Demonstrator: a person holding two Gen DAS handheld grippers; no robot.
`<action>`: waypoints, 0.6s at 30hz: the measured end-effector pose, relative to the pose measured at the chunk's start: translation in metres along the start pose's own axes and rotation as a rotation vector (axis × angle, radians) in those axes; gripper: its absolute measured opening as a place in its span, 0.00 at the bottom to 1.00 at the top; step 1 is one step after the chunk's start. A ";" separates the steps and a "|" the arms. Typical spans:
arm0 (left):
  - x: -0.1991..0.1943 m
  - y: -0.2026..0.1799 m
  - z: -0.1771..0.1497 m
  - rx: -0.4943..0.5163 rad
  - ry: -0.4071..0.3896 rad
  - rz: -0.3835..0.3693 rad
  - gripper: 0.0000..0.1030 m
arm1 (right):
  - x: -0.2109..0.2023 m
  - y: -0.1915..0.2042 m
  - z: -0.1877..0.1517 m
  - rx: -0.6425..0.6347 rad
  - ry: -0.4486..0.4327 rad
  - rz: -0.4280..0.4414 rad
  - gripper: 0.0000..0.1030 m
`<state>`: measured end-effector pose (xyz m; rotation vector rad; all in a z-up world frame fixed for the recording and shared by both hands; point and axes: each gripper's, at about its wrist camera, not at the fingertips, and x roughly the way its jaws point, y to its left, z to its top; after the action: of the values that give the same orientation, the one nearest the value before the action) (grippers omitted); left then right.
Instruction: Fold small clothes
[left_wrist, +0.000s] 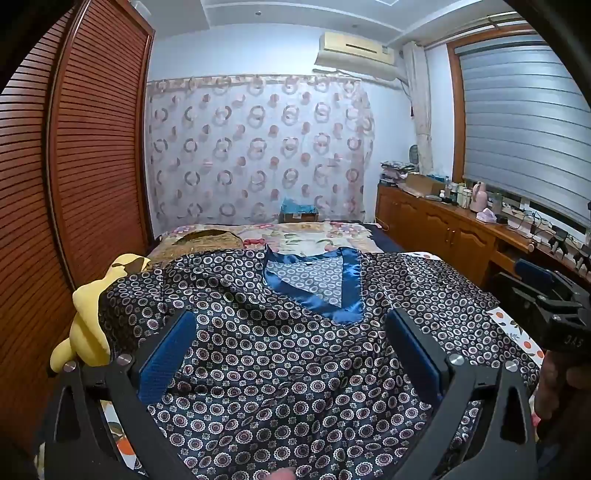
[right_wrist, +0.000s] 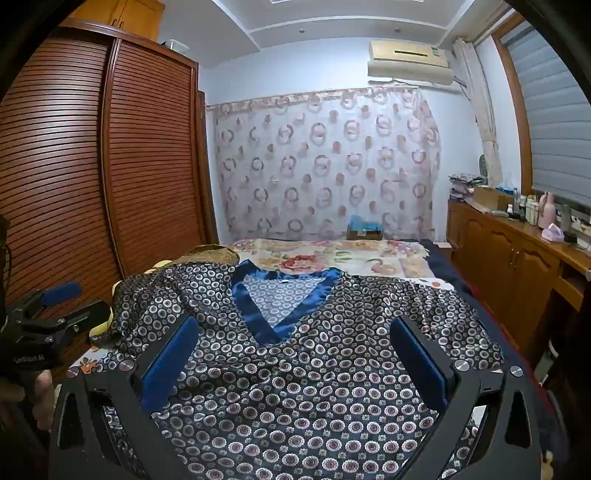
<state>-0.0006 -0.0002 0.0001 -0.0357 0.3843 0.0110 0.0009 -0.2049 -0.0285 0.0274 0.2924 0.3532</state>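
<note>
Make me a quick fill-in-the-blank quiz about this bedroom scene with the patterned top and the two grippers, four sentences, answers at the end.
1. The patterned top lies spread on the ____.
2. Its V-shaped neckline is trimmed in shiny ____ fabric.
3. Both the left gripper and the right gripper have their jaws ____, with nothing clamped.
4. The plush toy at the edge of the top is ____ in colour.

Missing words: bed; blue; open; yellow
</note>
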 end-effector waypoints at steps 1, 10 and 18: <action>0.000 0.000 0.000 0.001 0.002 -0.002 1.00 | 0.000 0.000 0.000 0.001 0.000 0.000 1.00; 0.001 0.001 0.000 -0.002 0.006 -0.002 1.00 | -0.001 0.001 0.001 -0.002 -0.014 0.002 1.00; 0.001 0.005 0.000 0.001 0.003 0.003 1.00 | -0.001 0.001 0.000 0.000 -0.019 0.002 1.00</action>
<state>0.0005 0.0051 -0.0010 -0.0343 0.3872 0.0140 0.0001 -0.2042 -0.0280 0.0310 0.2741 0.3551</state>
